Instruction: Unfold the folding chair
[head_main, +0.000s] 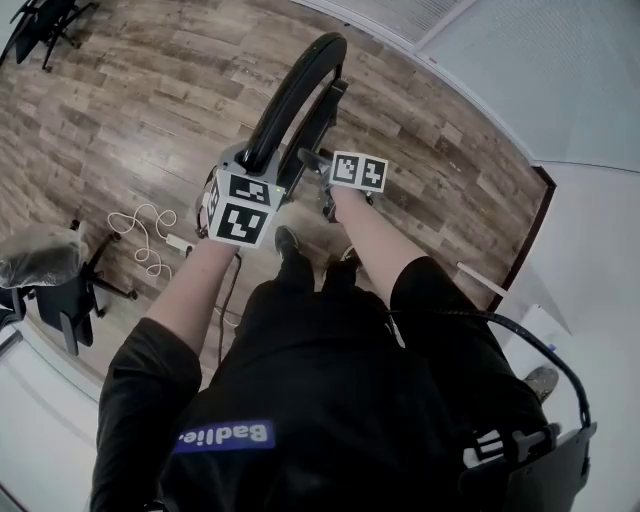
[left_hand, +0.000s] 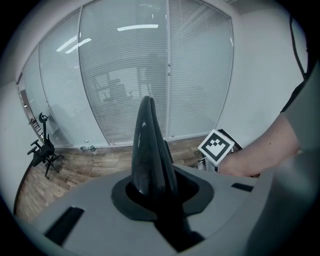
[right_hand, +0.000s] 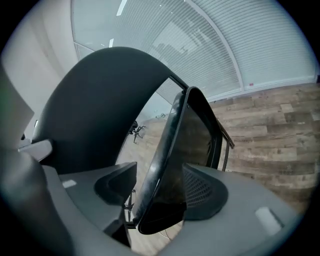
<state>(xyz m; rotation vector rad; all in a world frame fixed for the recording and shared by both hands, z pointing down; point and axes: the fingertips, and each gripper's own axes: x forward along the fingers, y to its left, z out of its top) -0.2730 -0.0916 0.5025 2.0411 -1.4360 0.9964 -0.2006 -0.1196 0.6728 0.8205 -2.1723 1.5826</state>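
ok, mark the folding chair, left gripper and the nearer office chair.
folding chair (head_main: 305, 85): head view, curved top of its black back.
left gripper (left_hand: 150, 192): left gripper view, midway between its tongs, shut on the chair's edge.
nearer office chair (head_main: 55, 300): head view, lower left, its black body.

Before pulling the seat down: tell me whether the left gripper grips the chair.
Yes, the left gripper clamps the chair by its black rim.
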